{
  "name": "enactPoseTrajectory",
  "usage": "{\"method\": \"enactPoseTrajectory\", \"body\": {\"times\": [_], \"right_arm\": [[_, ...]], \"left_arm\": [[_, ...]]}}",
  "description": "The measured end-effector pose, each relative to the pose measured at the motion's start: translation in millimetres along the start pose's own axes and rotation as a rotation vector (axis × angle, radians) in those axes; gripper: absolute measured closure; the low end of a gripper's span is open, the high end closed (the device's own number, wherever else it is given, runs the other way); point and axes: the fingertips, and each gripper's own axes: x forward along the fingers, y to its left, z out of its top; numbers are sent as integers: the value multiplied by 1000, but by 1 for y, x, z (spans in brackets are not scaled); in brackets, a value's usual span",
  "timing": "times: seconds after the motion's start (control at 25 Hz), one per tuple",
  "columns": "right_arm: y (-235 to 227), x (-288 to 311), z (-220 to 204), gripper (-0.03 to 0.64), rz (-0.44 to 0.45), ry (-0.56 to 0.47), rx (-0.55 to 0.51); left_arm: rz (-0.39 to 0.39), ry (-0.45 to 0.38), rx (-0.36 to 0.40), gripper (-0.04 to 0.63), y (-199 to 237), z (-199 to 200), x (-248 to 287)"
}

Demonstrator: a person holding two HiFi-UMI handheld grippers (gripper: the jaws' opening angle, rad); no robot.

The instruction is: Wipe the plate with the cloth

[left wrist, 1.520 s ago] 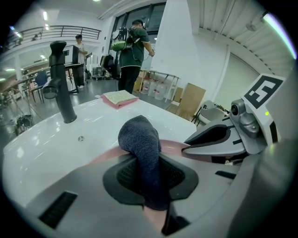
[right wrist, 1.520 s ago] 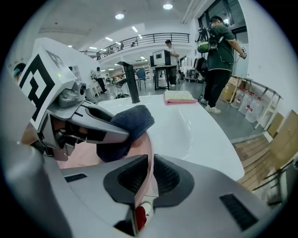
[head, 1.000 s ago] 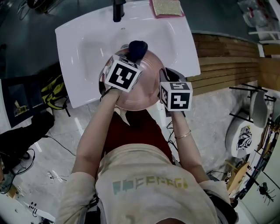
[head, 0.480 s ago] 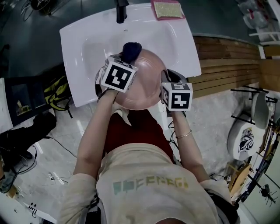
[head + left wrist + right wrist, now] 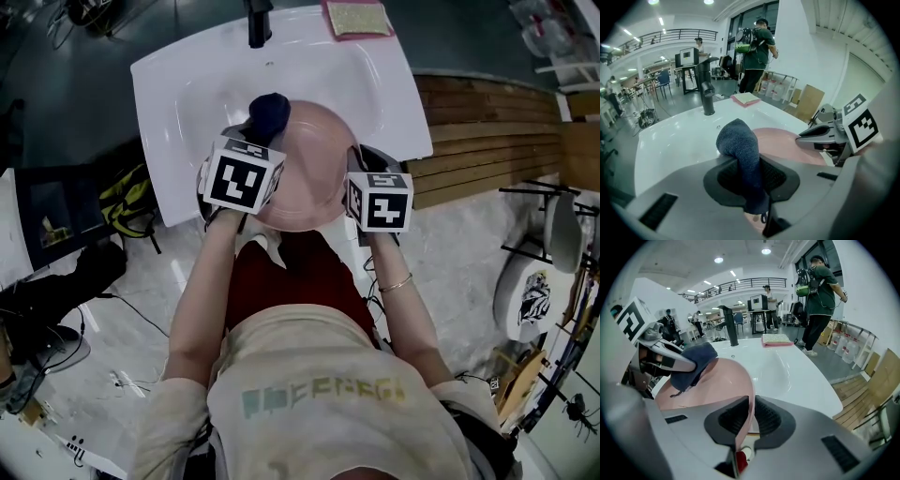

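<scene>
- Centrally in the upper half of the head view, a pink plate (image 5: 314, 178) is held tilted over a white sink basin (image 5: 187, 84).
- At the plate's right rim, the jaws of the right gripper (image 5: 743, 423) are closed on it; the rim is seen edge-on between the pads in the right gripper view.
- A dark blue cloth (image 5: 740, 145) is pinched between the jaws of the left gripper (image 5: 752, 178), and its bunched end is seen standing out beyond them.
- In the head view the cloth is laid against the upper left part of the plate, near its far rim.
- Both marker cubes are seen below the plate in that view, one at each side of it.
- A dark faucet (image 5: 255, 23) is seen at the top centre of the head view, behind the plate.
- A pink-edged pad (image 5: 356, 17) is seen on the sink's back ledge, just right of the faucet.
- Wooden slats (image 5: 487, 131) are seen at the right of the frame, beside the sink.
- A person with a backpack (image 5: 757, 47) is seen standing in the background of both gripper views.
</scene>
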Motion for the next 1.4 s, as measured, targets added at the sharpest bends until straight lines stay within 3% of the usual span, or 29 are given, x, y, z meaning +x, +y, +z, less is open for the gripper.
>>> {"method": "enactPoseTrajectory", "body": {"times": [0.32, 0.64, 0.96, 1.4], "right_arm": [[2, 3, 2, 555, 1, -4, 8], [2, 3, 2, 555, 7, -8, 23], [1, 2, 0, 555, 6, -10, 26], [1, 2, -1, 555, -7, -10, 8]], "left_arm": [[-211, 2, 5, 515, -74, 2, 12], [-294, 48, 39, 515, -118, 1, 29], [-332, 91, 23, 515, -126, -10, 41], [-294, 85, 23, 515, -108, -18, 35]]}}
